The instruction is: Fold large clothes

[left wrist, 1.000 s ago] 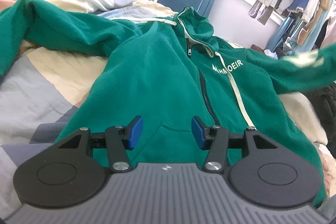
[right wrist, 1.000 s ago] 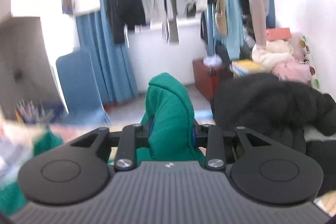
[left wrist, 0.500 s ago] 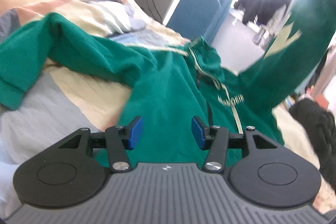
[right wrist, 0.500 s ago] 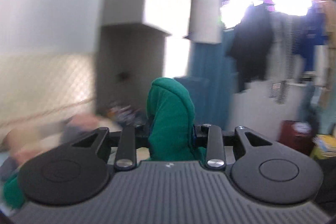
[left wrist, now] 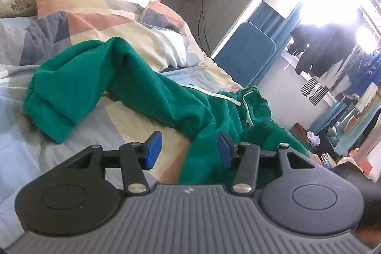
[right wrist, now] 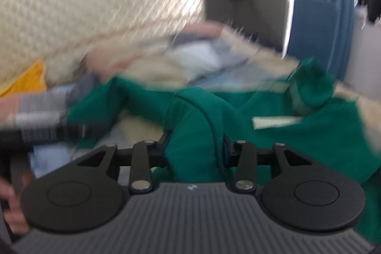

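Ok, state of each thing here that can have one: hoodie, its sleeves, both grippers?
green hoodie: unfolded, lying rumpled on the bed.
far sleeve: stretched out across the bedding, bent near the cuff.
held sleeve: bunched between the right gripper's fingers.
left gripper: open, empty.
right gripper: jaws opening, sleeve between them.

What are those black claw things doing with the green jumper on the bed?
A person is folding a green hoodie on the bed with a gripper in each hand. The right gripper has a bunched sleeve end between its fingers, and its jaws are opening, so it seems to be letting go. The left gripper is open and empty, hovering over the hoodie near its other sleeve, which lies spread on the quilt.
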`<action>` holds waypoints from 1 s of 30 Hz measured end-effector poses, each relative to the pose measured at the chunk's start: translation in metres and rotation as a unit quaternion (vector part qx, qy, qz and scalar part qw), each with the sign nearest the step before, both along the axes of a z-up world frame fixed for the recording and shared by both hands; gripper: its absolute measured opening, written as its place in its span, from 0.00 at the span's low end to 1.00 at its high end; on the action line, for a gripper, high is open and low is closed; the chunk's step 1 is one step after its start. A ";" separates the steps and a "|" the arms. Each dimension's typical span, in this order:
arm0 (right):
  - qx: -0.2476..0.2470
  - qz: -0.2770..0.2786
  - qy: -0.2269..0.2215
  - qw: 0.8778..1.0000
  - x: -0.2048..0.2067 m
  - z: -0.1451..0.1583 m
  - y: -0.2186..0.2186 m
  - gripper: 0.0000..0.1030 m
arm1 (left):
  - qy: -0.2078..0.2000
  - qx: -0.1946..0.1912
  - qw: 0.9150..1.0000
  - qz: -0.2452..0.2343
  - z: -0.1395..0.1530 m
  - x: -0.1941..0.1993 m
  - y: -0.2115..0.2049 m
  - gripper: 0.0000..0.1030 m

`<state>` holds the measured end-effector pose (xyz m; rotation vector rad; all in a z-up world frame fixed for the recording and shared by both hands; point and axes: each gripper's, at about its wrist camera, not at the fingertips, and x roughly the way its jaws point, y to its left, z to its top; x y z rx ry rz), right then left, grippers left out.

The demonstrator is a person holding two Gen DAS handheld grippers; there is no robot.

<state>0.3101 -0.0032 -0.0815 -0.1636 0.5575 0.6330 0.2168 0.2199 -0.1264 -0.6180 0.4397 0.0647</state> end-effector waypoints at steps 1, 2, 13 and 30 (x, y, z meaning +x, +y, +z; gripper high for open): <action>0.000 0.002 0.011 1.000 -0.002 -0.010 0.004 0.50 | 0.001 0.000 1.000 0.000 -0.001 0.000 0.001 0.55; -0.001 0.005 0.023 1.000 -0.002 -0.019 0.005 0.53 | 0.000 0.000 1.000 -0.001 -0.001 0.001 0.001 0.55; 0.075 -0.011 0.066 0.995 0.017 -0.001 -0.066 0.76 | 0.005 0.014 0.998 -0.054 -0.009 0.009 -0.031 0.55; 0.268 -0.307 0.181 0.895 0.143 -0.092 -0.259 0.77 | 0.067 0.101 0.989 -0.090 -0.046 0.040 -0.085 0.55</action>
